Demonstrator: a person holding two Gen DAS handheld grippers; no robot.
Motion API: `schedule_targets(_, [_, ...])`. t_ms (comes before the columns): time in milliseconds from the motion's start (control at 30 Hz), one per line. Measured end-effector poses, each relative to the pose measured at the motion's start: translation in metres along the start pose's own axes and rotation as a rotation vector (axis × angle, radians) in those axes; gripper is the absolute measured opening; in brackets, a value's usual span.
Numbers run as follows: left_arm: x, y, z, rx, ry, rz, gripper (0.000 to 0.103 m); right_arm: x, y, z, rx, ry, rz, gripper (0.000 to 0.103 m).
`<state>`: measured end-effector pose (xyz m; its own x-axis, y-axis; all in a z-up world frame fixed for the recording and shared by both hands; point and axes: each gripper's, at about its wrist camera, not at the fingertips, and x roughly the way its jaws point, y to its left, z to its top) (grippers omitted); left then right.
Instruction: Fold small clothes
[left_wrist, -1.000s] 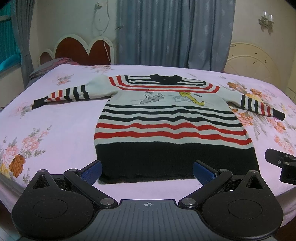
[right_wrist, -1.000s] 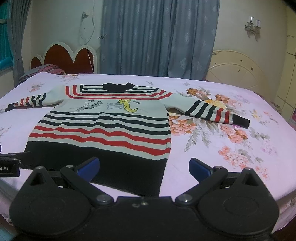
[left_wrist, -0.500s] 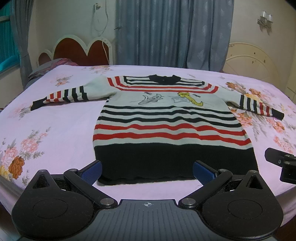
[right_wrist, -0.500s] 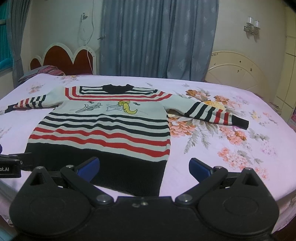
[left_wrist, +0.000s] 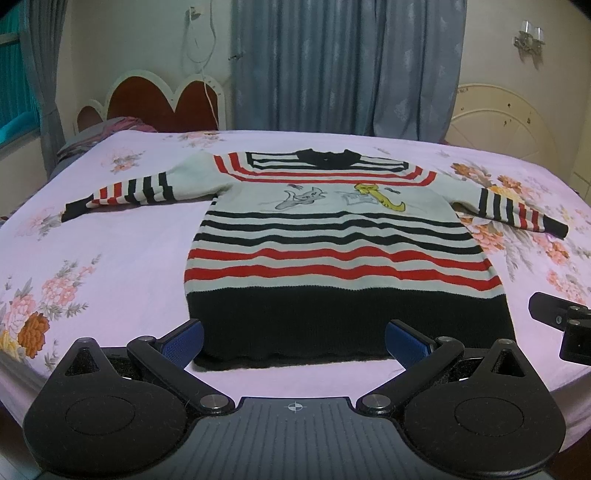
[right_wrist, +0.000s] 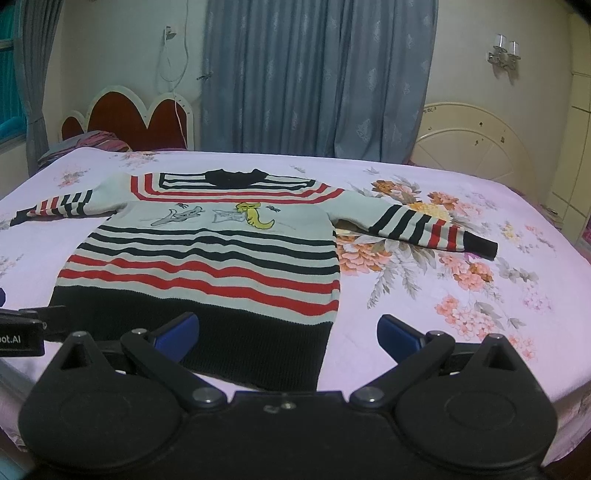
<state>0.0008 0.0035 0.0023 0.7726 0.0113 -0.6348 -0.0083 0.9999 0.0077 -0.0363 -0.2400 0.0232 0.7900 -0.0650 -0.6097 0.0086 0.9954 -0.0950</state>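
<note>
A small knitted sweater (left_wrist: 332, 254) with red and black stripes on white, a cartoon print on the chest and a black hem lies flat, front up, on the bed, both sleeves spread out. The same sweater (right_wrist: 207, 258) fills the left half of the right wrist view. My left gripper (left_wrist: 294, 341) hovers open just before the black hem, nothing between its blue pads. My right gripper (right_wrist: 286, 338) is also open and empty, near the hem's right corner. Part of the right gripper (left_wrist: 561, 325) shows at the right edge of the left wrist view.
The bed (left_wrist: 110, 258) has a pink floral sheet and reaches a wooden headboard (left_wrist: 159, 99) at the far left. Grey curtains (left_wrist: 343, 62) hang behind. A bundle of cloth (left_wrist: 107, 129) lies at the far left corner. The near edge of the bed sits just under both grippers.
Both grippers have drifted slightly, so the sweater sits a little left and lower in view. Nothing was gripped and the sweater has not moved.
</note>
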Motion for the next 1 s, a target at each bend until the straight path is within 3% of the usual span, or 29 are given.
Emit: schedule_targets(1000, [0.007,0.001,0.010,-0.007,-0.014,0.007,0.103,0.002,-0.004,0.003,0.001,-0.006,-0.009,0.102])
